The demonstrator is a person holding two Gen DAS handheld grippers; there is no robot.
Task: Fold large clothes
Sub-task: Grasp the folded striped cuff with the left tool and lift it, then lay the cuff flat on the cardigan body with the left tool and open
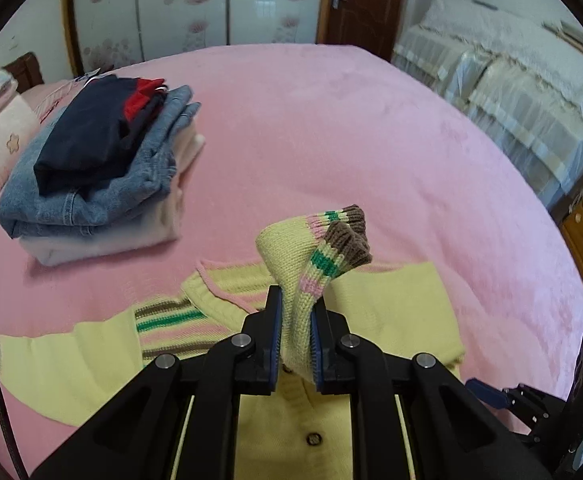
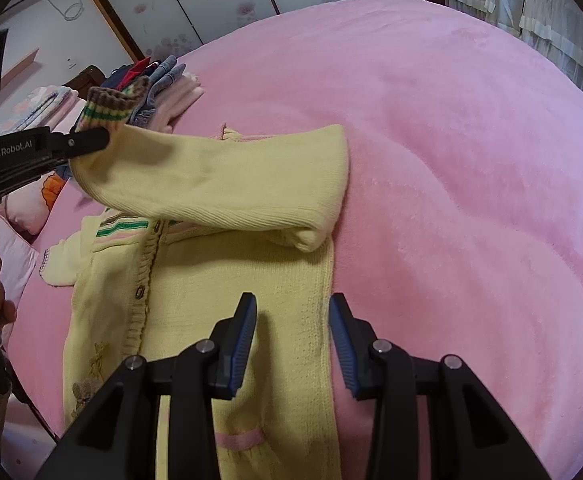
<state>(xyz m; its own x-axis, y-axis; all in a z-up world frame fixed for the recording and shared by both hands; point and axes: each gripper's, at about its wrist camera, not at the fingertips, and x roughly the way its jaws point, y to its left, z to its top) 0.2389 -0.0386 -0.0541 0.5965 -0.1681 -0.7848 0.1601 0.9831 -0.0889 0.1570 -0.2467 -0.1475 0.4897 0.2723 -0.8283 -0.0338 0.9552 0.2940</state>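
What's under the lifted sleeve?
Under the sleeve, clamped by the left gripper, lies the cardigan's front with its striped band; part of the chest is covered.

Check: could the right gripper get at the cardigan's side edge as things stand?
Probably yes: the right gripper hangs open straddling the cardigan's side edge, nothing between; the left gripper holds the sleeve farther up.

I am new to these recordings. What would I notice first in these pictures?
First, the yellow cardigan spread on the pink bed, one striped-cuff sleeve lifted over its front by the shut left gripper. The right gripper hovers open above the cardigan's edge. A stack of folded clothes sits further back.
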